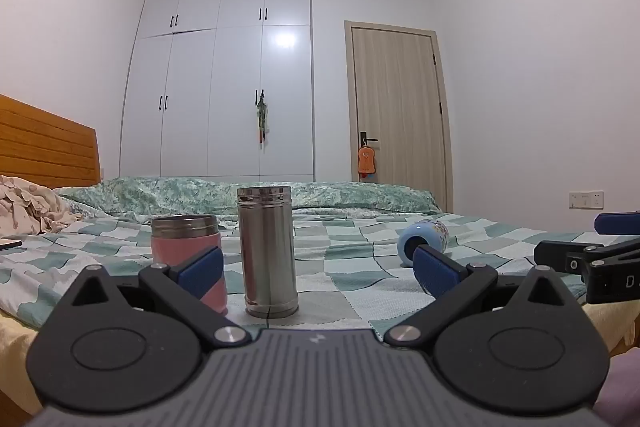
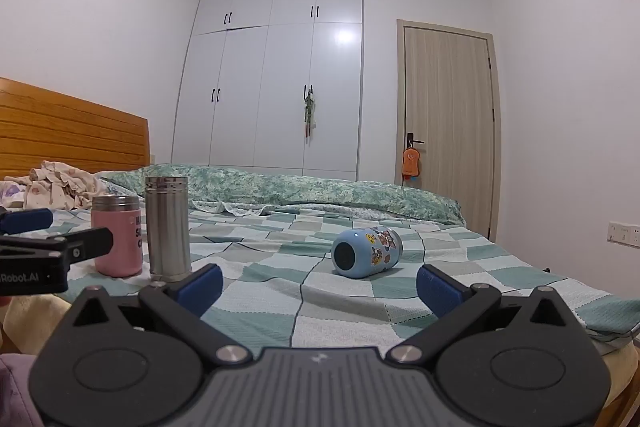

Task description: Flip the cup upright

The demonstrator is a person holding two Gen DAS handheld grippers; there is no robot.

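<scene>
Three cups sit on the checked bedsheet (image 2: 280, 291): a pink cup (image 2: 117, 235) and a steel cup (image 2: 167, 227) upright at the left, touching or nearly so, and a blue cup (image 2: 366, 251) on its side, well apart to the right. The blue cup is the task item; it lies slightly beyond the right gripper (image 2: 319, 287), with one dark round end facing the camera and cartoon stickers on its wall. Whether that end is the mouth or the base cannot be told. Risk: a round body on soft, wrinkled bedding is likely to roll away if one finger touches first, and once stood up it may tip on the uneven surface. An off-centre grip could let it slip on the smooth wall. Both the right gripper and the left gripper (image 1: 318, 269) have jaws spread wide and hold nothing. The left gripper faces the steel cup, and a careless sweep could knock it over.
</scene>
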